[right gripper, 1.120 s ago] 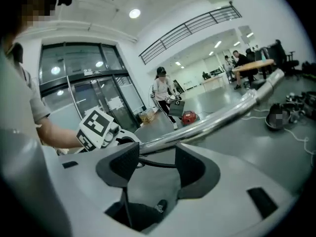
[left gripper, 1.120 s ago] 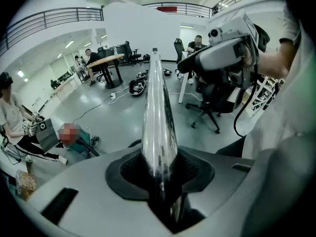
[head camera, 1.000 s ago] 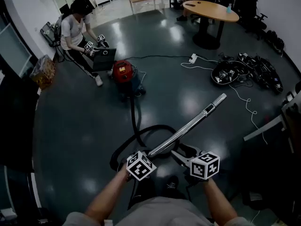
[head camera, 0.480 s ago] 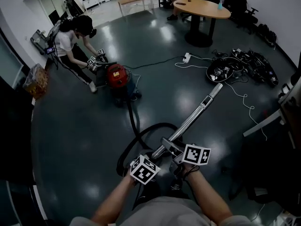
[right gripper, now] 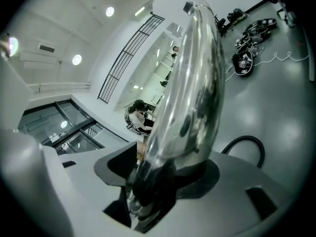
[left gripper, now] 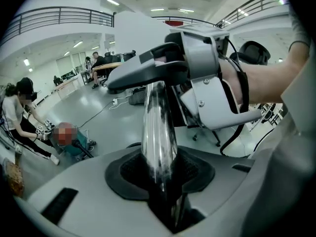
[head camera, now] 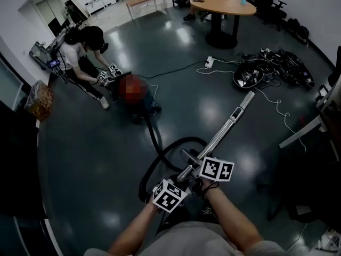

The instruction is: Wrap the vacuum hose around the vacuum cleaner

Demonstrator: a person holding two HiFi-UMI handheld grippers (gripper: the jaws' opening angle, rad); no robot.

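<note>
Wand [head camera: 226,129] is clamped by left gripper [left gripper: 160,174] and straddled by right gripper [right gripper: 158,177], its jaws just opened. Floor [head camera: 90,159] around is open. Vacuum cleaner [left gripper: 75,147] is shown in left gripper view, not right.

A: that floor [head camera: 80,159] is dark and super glossy, ceiling lights [right gripper: 109,11] bouncing off it everywhere

B: yep, plus a round wooden table [head camera: 222,4] at the back, white walls [head camera: 325,15], tangled cables [head camera: 282,68] on the right
</note>
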